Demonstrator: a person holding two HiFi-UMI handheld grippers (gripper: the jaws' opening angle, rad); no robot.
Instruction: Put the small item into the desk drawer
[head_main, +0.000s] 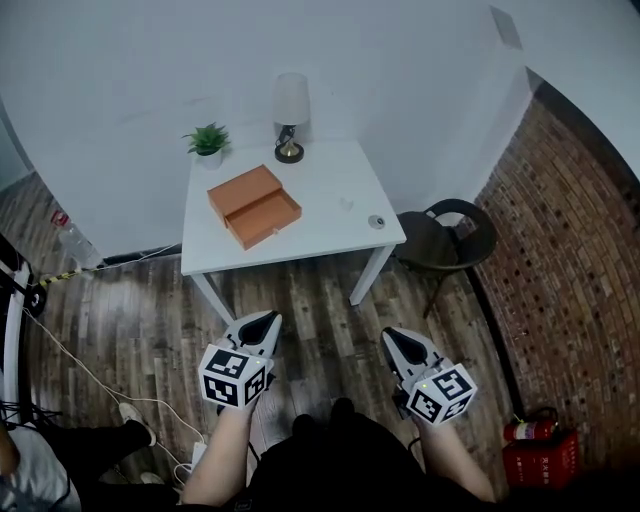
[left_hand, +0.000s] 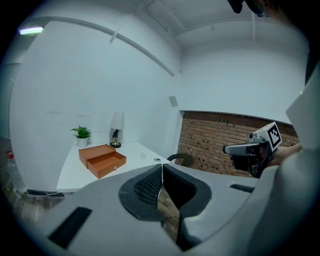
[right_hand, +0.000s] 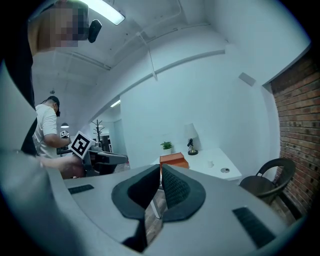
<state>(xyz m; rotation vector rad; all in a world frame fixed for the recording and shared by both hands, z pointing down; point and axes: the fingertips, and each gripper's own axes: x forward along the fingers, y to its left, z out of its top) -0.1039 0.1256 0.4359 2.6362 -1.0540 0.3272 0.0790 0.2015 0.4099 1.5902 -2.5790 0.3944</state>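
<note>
Orange desk drawer (head_main: 263, 219) stands open; well right of it, the small item (head_main: 376, 222) lies near the table (head_main: 330, 238) edge. Left gripper (head_main: 268, 318) and right gripper (head_main: 390, 335), both pressed together and empty, hang short of it. A clumsy pinch could knock the item off.

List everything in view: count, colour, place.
Table: 1, white, against the wall
Drawer box: 1, orange, on table left of centre, drawer open
Plant: 1, green in white pot, table's back left corner
Lamp: 1, pale shade, dark base, table's back edge
Small item: 1, grey, round, near table's right edge
Chair: 1, dark, right of table
Bottle: 1, clear, on floor left of table
Extinguisher: at least 1, red, by brick wall, lower right
Left gripper: 1, white and grey, short of the table, shut, empty
Right gripper: 1, same colours, beside it, shut, empty
</note>
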